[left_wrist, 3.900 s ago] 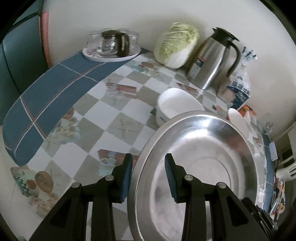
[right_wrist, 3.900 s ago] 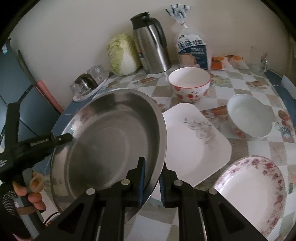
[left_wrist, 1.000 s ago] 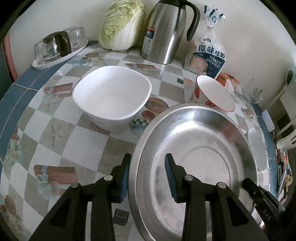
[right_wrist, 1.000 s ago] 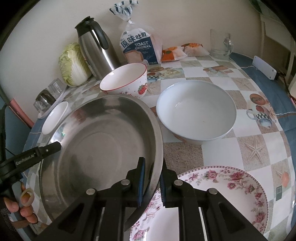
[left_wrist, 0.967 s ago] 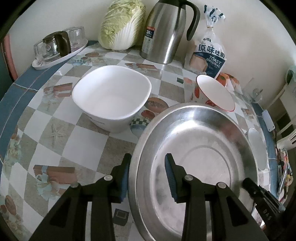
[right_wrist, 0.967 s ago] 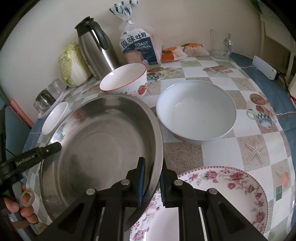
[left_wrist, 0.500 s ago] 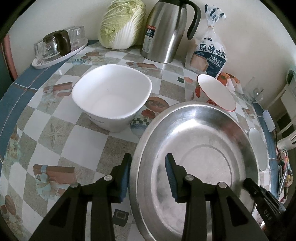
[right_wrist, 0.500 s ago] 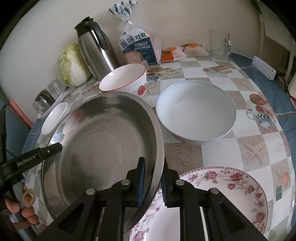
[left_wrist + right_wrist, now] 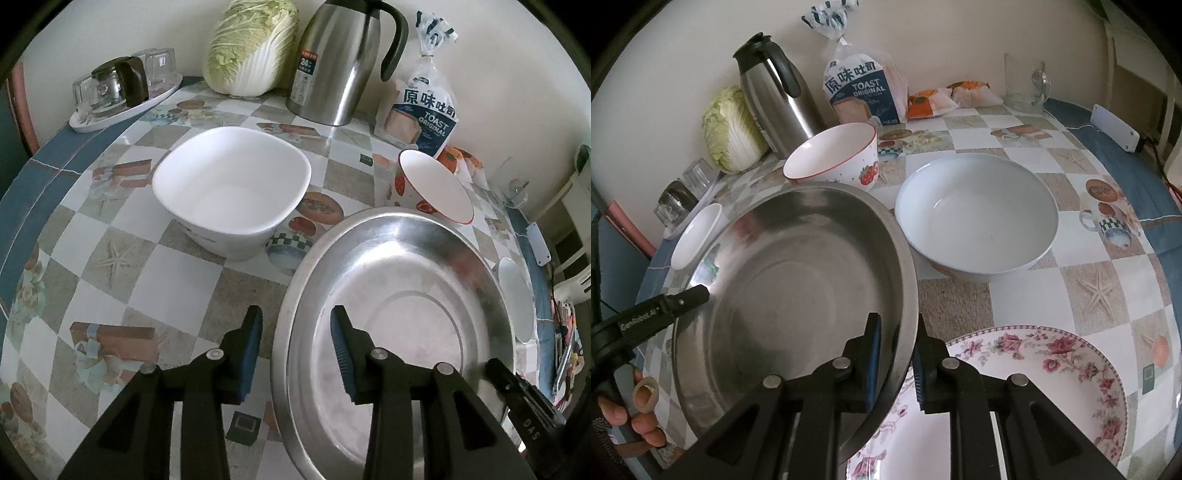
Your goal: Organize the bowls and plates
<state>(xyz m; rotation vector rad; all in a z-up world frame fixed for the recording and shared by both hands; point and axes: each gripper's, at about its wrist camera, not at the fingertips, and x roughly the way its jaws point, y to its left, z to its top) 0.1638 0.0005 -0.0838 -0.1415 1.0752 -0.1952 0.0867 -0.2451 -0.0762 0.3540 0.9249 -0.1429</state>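
Note:
A large steel basin sits low over the table, also in the right wrist view. My left gripper is open, its fingers straddling the basin's left rim without pinching it. My right gripper is shut on the basin's right rim. A square white bowl stands left of the basin. A strawberry-print bowl stands behind it, a round white bowl to its right, and a floral plate lies partly under the basin's near right edge.
At the back stand a steel thermos, a cabbage, a toast bag, snack packets and a glass mug. A tray of glasses is at the far left. A white device lies at the right edge.
The basin has dropped slightly and my left gripper's jaws have widened around its rim. The right gripper keeps its hold.

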